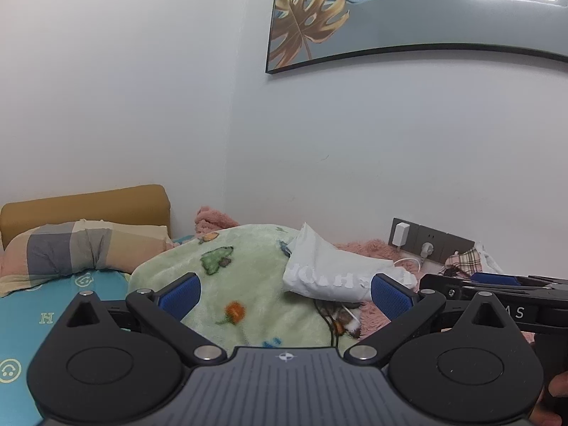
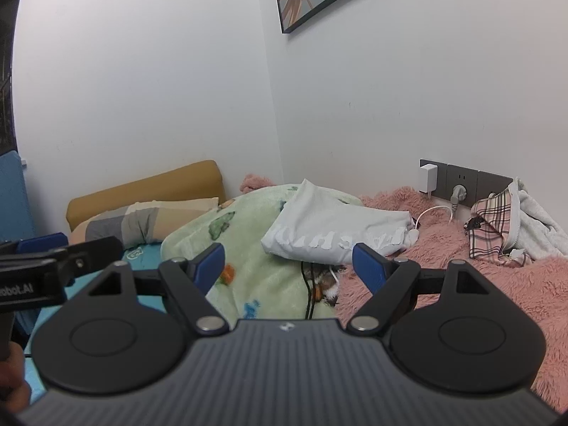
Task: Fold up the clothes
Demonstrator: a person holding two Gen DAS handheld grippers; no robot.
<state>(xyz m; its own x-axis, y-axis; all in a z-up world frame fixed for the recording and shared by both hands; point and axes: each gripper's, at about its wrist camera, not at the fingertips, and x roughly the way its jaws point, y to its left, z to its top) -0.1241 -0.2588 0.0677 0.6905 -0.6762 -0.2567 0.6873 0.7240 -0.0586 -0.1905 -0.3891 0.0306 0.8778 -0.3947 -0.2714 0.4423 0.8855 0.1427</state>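
The white garment (image 2: 337, 230) lies crumpled on the green blanket (image 2: 248, 248) at twelve o'clock ahead of us, long axis running nine to three. Our right gripper (image 2: 289, 266) looks nearer, jaws wide, empty; left gripper (image 1: 285, 296) also spread, touching nothing.

Two grippers: the left gripper (image 1: 285, 296) and the right gripper (image 2: 289, 266), each with two blue pads. One white folded garment (image 2: 337, 227) with pale lettering. One green blanket (image 1: 248, 266) with cartoon prints and one pink fluffy blanket (image 2: 461, 266). One checked pillow (image 1: 81, 248), one mustard cushion (image 1: 85, 204). One framed leaf picture (image 1: 390, 10). One plaid garment (image 2: 493, 227), perhaps with a second, white one beside it. One white charger (image 2: 427, 177), one grey plug (image 2: 458, 193)
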